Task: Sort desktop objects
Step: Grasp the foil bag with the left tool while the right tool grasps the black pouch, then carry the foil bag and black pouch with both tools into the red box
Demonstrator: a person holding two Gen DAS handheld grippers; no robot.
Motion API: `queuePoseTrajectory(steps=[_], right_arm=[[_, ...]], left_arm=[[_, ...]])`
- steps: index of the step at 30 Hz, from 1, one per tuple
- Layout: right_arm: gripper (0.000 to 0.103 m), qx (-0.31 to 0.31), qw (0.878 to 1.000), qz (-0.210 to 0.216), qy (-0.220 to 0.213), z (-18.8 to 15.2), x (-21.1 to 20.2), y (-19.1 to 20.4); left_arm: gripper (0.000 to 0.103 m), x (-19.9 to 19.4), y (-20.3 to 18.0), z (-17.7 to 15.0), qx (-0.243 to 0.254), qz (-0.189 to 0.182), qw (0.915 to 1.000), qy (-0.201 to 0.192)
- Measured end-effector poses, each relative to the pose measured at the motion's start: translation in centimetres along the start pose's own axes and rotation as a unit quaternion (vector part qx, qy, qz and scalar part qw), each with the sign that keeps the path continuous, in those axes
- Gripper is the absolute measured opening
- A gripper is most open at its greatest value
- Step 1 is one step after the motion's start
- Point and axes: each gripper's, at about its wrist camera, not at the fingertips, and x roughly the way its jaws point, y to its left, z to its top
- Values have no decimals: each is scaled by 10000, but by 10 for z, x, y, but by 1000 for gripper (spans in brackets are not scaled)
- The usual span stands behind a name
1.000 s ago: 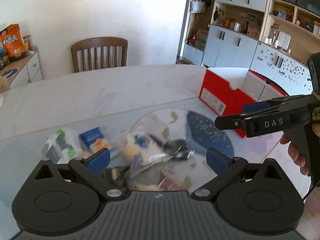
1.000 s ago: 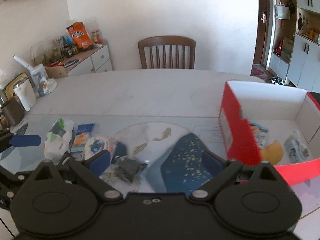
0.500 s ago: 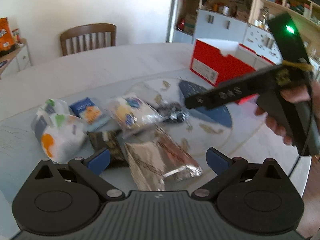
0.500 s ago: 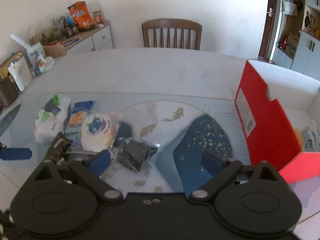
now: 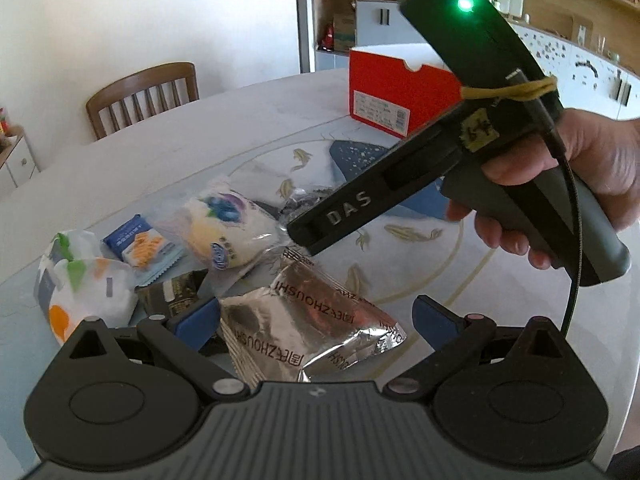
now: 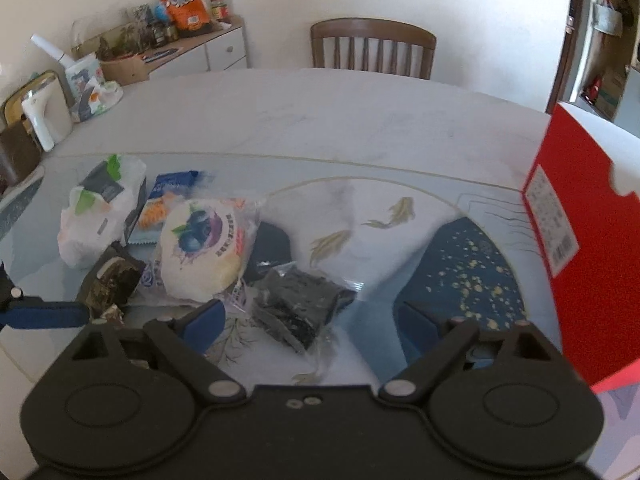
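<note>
My right claw (image 6: 316, 316) is spread wide and holds nothing, and it hangs over the dark clear-wrapped packet (image 6: 298, 302) lying on the table (image 6: 320, 120) just right of the blueberry bun pack (image 6: 200, 244). To take it well I would drop straight down so one finger lands on each side of the packet, keep the left finger off the bun's wrapper, and pinch the body, not the loose film at the edge, which I judge would slip. Then it goes to the red box (image 6: 576, 240) standing well to the right. My left claw (image 5: 316, 320) is also wide open and empty, held low over the silver foil pouch (image 5: 308, 320), which lies between its fingers. From that view my right hand (image 5: 568, 184) grips its handle tilted, nose angled down toward the pile.
</note>
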Motion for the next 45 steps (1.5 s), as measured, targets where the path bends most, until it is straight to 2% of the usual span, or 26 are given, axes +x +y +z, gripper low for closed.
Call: queuePoseTrajectory(steps=[4, 8, 14, 17, 18, 22, 45], right_arm=[[82, -92, 9999, 42, 27, 0, 6, 0], [67, -129, 9998, 109, 87, 2, 10, 0], [50, -242, 9997, 49, 56, 3, 12, 2], [45, -230, 9997, 10, 44, 3, 9, 1], [44, -224, 9997, 0, 42, 2, 8, 0], [43, -200, 9998, -41, 42, -1, 2, -4], [41, -18, 9998, -195, -70, -17, -49, -21]], left_arm=[[101, 6, 0, -1, 49, 7, 10000, 64], [98, 8, 0, -1, 55, -17, 10000, 72], [82, 10, 4, 1, -8, 36, 10000, 87], [75, 10, 4, 3, -11, 41, 10000, 78], [70, 9, 4, 3, 0, 33, 10000, 67], [64, 7, 3, 4, 31, 21, 10000, 41], [48, 2, 3, 5, -193, -41, 9998, -20]])
